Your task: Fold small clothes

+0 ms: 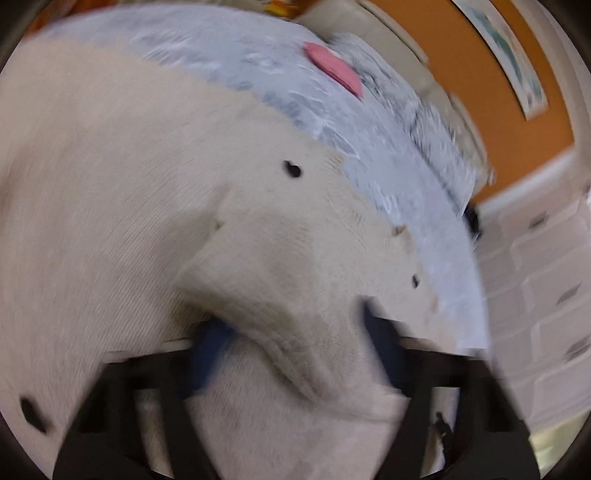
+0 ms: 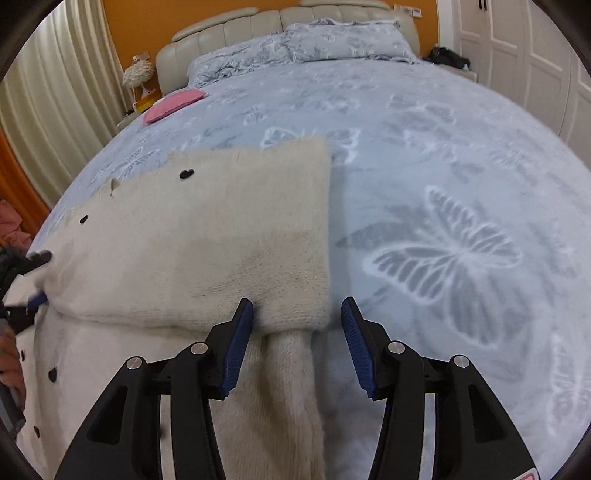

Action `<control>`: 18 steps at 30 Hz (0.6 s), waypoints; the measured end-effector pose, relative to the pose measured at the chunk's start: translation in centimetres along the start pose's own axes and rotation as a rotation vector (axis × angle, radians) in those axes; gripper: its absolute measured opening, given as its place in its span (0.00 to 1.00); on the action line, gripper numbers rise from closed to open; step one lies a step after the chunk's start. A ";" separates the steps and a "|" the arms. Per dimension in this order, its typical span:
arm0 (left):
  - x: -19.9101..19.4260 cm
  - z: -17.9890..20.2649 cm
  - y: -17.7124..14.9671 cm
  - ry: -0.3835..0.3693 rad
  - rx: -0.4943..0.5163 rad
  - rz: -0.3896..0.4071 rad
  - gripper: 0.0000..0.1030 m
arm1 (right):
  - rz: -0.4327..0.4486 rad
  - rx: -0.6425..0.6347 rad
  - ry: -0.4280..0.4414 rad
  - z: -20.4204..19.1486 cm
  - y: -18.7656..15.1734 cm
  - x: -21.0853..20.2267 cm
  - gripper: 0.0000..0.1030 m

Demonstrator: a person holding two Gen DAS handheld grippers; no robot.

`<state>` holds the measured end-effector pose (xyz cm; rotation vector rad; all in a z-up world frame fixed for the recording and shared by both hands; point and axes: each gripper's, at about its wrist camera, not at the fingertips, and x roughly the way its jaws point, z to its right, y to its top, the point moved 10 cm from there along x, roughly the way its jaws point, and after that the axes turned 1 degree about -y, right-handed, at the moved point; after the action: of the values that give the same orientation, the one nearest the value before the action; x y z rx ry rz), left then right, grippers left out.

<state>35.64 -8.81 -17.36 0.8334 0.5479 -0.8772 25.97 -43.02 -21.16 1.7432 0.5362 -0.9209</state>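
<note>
- The cream knit cardigan (image 2: 207, 236) lies on the near left part of the bed, its upper portion folded over so a straight edge runs down the right side; small black heart-shaped buttons (image 2: 186, 173) dot the front.
- A sleeve (image 2: 291, 387) of the same knit trails from under the folded edge toward the camera, passing between the right gripper's fingers.
- The right gripper (image 2: 297, 332) stands partly open over the fold's lower right corner — its blue pads (image 2: 240, 347) are clear of the knit on both sides, gripping nothing.
- The left gripper (image 1: 295, 343) sits at the cardigan's left edge with a ridge of bunched fabric between its fingers; the view is blurred, and I cannot tell whether the pads press on the cloth.
- Beneath the garment spreads a pale blue bedspread (image 2: 443, 221) printed with white butterflies.
- A flat pink item (image 2: 173, 104) lies near the far left edge of the bed, well apart from the cardigan.
- Beyond are a matching pillow (image 2: 332, 40), a padded beige headboard (image 2: 236, 29) and an orange wall (image 2: 147, 22).
</note>
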 end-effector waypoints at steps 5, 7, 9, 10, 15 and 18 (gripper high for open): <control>-1.7 0.6 2.5 -0.069 -0.028 0.082 0.08 | 0.005 0.007 0.090 -0.5 0.5 -1.1 0.48; -3.2 1.0 4.3 -0.109 -0.040 0.140 0.08 | 0.001 -0.016 0.112 -0.8 -0.4 -1.6 0.52; -4.5 1.3 5.4 -0.101 -0.019 0.201 0.08 | -0.010 -0.043 0.112 -1.2 -1.2 -1.4 0.52; -4.6 1.0 5.8 -0.065 0.008 0.216 0.08 | -0.018 -0.046 0.110 -1.3 -1.4 -1.1 0.52; -0.6 -4.3 4.0 0.025 -0.055 0.097 0.08 | 0.017 -0.008 0.094 -1.8 0.0 0.2 0.43; -0.7 -4.4 3.3 0.015 -0.020 0.113 0.09 | 0.027 0.036 0.101 -1.6 0.9 0.3 0.13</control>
<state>37.68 -3.66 -18.09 0.8447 0.5165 -0.7613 27.32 -41.89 -20.58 1.8327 0.5634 -0.8317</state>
